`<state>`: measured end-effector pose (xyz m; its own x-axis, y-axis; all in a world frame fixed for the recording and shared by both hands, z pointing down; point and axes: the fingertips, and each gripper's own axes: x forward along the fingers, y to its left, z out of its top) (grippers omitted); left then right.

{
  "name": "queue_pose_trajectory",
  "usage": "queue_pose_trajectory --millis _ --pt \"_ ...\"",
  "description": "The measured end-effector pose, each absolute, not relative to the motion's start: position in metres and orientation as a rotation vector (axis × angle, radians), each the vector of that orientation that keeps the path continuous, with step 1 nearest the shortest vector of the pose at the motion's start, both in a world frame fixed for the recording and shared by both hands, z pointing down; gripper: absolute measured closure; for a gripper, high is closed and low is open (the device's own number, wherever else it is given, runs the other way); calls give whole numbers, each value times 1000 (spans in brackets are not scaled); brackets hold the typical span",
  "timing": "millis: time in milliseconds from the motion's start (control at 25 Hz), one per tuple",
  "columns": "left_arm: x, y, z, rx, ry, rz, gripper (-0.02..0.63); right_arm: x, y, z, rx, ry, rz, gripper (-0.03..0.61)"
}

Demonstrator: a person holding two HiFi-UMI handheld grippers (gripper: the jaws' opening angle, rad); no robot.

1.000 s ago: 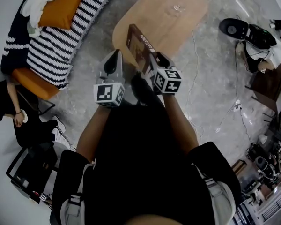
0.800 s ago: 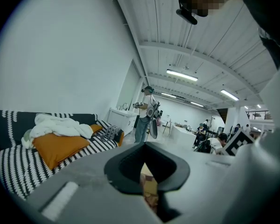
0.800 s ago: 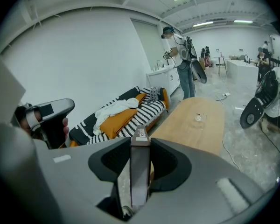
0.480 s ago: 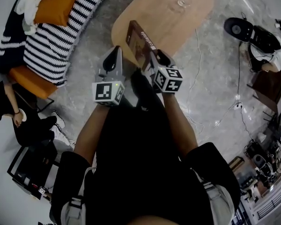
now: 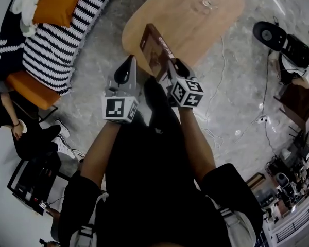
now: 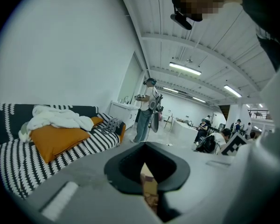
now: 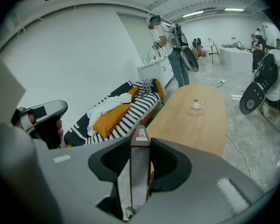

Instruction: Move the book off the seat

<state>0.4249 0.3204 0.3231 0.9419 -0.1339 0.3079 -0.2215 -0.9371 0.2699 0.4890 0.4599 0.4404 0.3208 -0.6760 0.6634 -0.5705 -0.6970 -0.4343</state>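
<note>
Because the book [image 5: 155, 49] is clamped spine-up in the right gripper [image 5: 171, 68], it is held over the near end of the table [image 5: 201, 30], clear of the striped sofa [image 5: 56, 53] at left; the left gripper [image 5: 127, 63] is closed, empty.

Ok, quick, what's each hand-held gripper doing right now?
Left hand-held gripper: closed, empty.
Right hand-held gripper: closed on the book.

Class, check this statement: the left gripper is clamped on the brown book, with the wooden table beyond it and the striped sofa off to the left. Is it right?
One slip: the right gripper, not the left, is clamped on the brown book; the right gripper view shows its jaws pressing both covers. The wooden table and striped sofa are as stated.
</note>
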Motion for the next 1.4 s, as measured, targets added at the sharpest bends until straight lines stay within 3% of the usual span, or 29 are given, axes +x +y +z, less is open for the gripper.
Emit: queue_pose_trajectory --millis 1400 --pt "439 309 412 2754 -263 453 607 518 477 538 -2262 999 -1147 434"
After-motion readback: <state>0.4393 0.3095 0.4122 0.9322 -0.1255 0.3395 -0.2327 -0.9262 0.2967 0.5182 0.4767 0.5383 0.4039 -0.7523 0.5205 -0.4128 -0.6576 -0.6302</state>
